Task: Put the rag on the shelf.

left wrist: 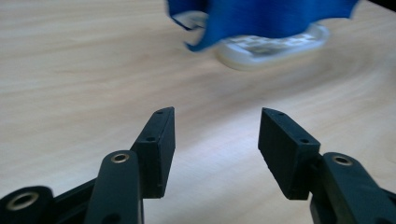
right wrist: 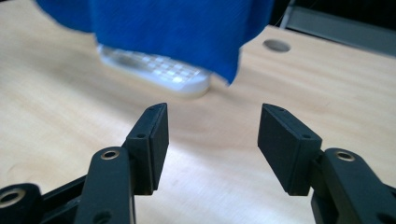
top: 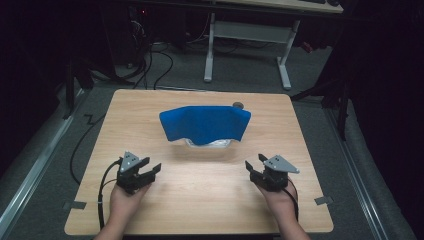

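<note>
A blue cloth lies draped over a white basket at the middle of the wooden table. The cloth hangs over the basket's rim in the left gripper view, and the cloth covers most of the latticed basket in the right gripper view. My left gripper rests low at the front left, jaws open and empty. My right gripper sits at the front right, also open with nothing between its jaws. Both point toward the basket from a short distance away.
A round hole sits in the table just behind the cloth. Beyond the table stand a white desk frame and cables on the grey floor. Bare tabletop stretches on either side of the basket.
</note>
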`<state>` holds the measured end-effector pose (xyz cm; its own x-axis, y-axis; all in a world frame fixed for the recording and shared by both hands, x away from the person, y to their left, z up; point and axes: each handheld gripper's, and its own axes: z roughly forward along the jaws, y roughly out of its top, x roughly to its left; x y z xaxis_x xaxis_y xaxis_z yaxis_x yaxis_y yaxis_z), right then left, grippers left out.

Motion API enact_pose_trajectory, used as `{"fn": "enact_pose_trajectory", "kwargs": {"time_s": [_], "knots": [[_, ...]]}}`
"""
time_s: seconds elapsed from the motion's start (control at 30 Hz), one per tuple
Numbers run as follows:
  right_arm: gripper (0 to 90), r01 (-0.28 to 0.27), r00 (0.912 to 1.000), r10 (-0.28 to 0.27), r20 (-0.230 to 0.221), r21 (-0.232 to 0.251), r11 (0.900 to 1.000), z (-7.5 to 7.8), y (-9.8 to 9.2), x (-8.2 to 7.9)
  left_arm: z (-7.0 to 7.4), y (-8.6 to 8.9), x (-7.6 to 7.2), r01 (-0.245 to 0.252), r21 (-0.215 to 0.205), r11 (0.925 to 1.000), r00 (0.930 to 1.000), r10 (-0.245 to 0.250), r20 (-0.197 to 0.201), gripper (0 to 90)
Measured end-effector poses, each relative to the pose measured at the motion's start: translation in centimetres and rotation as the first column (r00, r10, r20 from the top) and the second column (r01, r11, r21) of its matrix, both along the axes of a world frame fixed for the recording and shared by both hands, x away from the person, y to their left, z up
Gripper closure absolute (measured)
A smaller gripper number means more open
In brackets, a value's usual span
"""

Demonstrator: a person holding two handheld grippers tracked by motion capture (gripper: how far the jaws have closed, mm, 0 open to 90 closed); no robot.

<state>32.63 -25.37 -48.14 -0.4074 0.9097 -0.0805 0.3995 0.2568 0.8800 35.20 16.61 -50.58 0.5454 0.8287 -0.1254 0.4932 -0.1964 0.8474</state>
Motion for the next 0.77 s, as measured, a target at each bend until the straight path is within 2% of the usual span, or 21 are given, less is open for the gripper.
{"fn": "enact_pose_trajectory", "kwargs": {"time_s": [0.07,0.13,0.2,0.23,0.3,0.33,0.37,0.43,0.53,0.63,0.77], "knots": [[43.0,-0.008,0.9999,0.008,-0.013,0.008,1.0,-0.6,0.4,-0.9,-0.4,-1.0,-1.1,0.023,0.015,0.9996,0.9995,-0.023,-0.022,45.1],[41.3,-0.016,0.9991,0.017,-0.039,0.005,1.0,-1.0,0.9,-1.6,-1.0,-2.0,-2.2,0.046,-0.018,0.9988,0.9975,-0.047,-0.054,44.8],[40.1,-0.016,0.9983,0.016,-0.056,0.006,1.0,-1.6,1.3,-2.5,-1.7,-3.1,-3.0,0.085,-0.031,0.9959,0.9923,-0.088,-0.087,44.3],[40.0,-0.015,0.9985,0.015,-0.054,0.005,1.0,-1.9,1.3,-2.9,-2.1,-3.9,-3.4,0.11,-0.01,0.9939,0.9881,-0.111,-0.107,43.9],[39.9,-0.043,0.9958,0.042,-0.081,-0.014,0.999,-2.8,1.9,-3.5,-2.2,-5.0,-3.4,0.146,0.029,0.9888,0.9847,-0.143,-0.1,42.9],[39.3,-0.092,0.993,0.087,-0.08,-0.063,0.994,-3.0,2.5,-3.4,-2.2,-5.4,-3.3,0.162,0.044,0.9859,0.9834,-0.157,-0.09,41.6],[39.3,-0.092,0.993,0.087,-0.08,-0.063,0.994,-3.0,2.5,-3.4,-2.1,-5.6,-3.2,0.17,0.055,0.9838,0.9828,-0.166,-0.082,41.6],[39.1,-0.1,0.9932,0.093,-0.07,-0.095,0.991,-3.1,2.6,-3.2,-2.2,-5.9,-3.1,0.178,0.072,0.9813,0.9822,-0.173,-0.073,41.2],[38.9,-0.095,0.9925,0.09,-0.083,-0.054,0.994,-3.2,2.5,-2.9,-2.4,-6.0,-3.3,0.189,0.078,0.9789,0.9796,-0.182,-0.085,41.0],[38.8,-0.096,0.9926,0.091,-0.08,-0.056,0.994,-3.2,2.3,-3.0,-2.5,-5.9,-3.5,0.185,0.092,0.9783,0.9807,-0.178,-0.08,40.7],[37.9,-0.089,0.9933,0.086,-0.078,-0.046,0.995,-3.0,2.0,-2.8,-2.3,-5.5,-3.4,0.164,0.079,0.9834,0.9847,-0.158,-0.073,40.3]]}}
